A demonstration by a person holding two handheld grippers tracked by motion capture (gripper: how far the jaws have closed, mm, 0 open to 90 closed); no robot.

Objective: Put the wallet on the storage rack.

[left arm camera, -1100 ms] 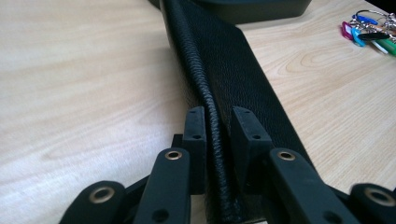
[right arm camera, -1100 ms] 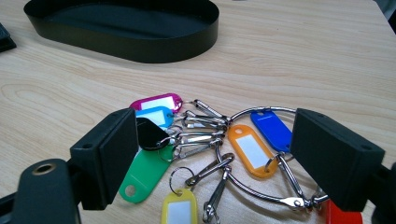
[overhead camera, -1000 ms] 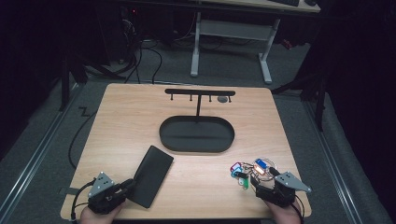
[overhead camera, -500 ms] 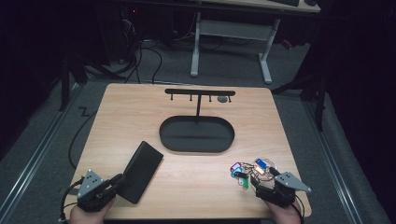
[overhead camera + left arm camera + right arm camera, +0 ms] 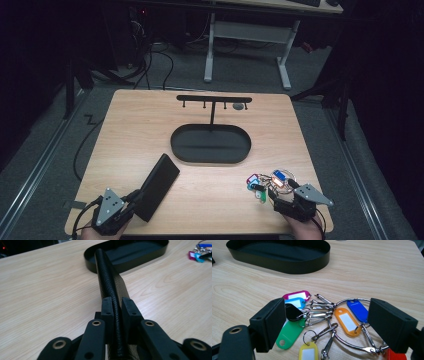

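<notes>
Left gripper: the left gripper [image 5: 131, 200], held at the near left corner of the table, has its jaws clamped on the near end of a flat black leather wallet [image 5: 157, 186], one pad on each face.
Wallet: in the left gripper view the black leather wallet [image 5: 110, 282] stands on edge between the pads, its rounded spine up, and runs away from the gripper toward the tray; its far end points at the tray's near left rim.
Right gripper: the right gripper [image 5: 277, 192] sits at the near right corner with its jaws wide apart, gripping nothing.
Keys: a bunch of metal key rings with coloured plastic tags [image 5: 267, 182] lies on the table just beyond the right gripper; in the right gripper view the bunch [image 5: 329, 317] lies between and ahead of the two spread pads, with pink, light blue, black, green, yellow, orange, dark blue and red tags.
Tray: a black oval metal tray [image 5: 211, 156] sits mid-table, beyond both grippers, with a thin post rising from its far side to a black bar with small hooks [image 5: 214, 99].
Table: a light wooden table top [image 5: 140, 125] carries everything.
</notes>
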